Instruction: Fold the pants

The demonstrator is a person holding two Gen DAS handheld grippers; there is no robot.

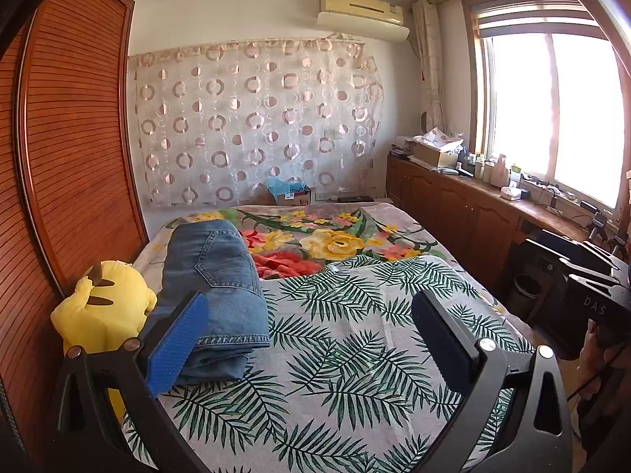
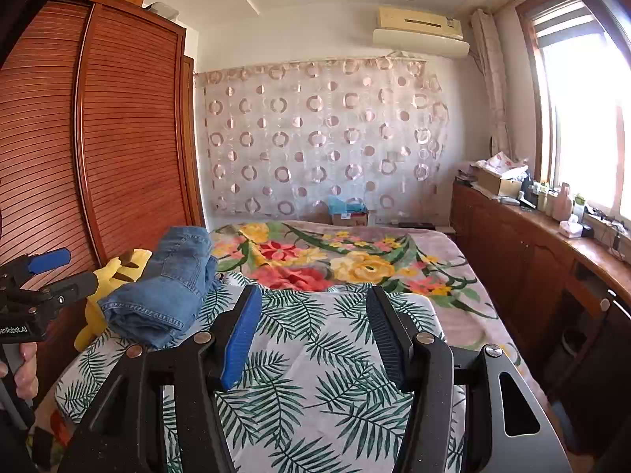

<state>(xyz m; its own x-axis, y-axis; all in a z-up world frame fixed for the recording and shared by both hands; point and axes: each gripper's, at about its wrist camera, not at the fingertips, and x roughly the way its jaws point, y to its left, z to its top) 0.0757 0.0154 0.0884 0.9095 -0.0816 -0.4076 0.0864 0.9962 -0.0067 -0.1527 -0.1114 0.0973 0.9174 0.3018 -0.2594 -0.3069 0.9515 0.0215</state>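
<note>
The blue jeans lie folded into a thick stack on the left side of the bed, one end rolled over at the far side. My left gripper hovers low over the leaf-print cloth, open wide; its blue-padded left finger stands in front of the stack's near end, and nothing is between the fingers. In the right wrist view the jeans are at the left, and my right gripper is open and empty over the leaf-print cloth. The left gripper shows at the left edge, held by a hand.
A yellow plush toy sits against the jeans at the bed's left edge, beside the wooden wardrobe. A floral blanket covers the far half of the bed. A low wooden cabinet with boxes and bottles runs under the window on the right.
</note>
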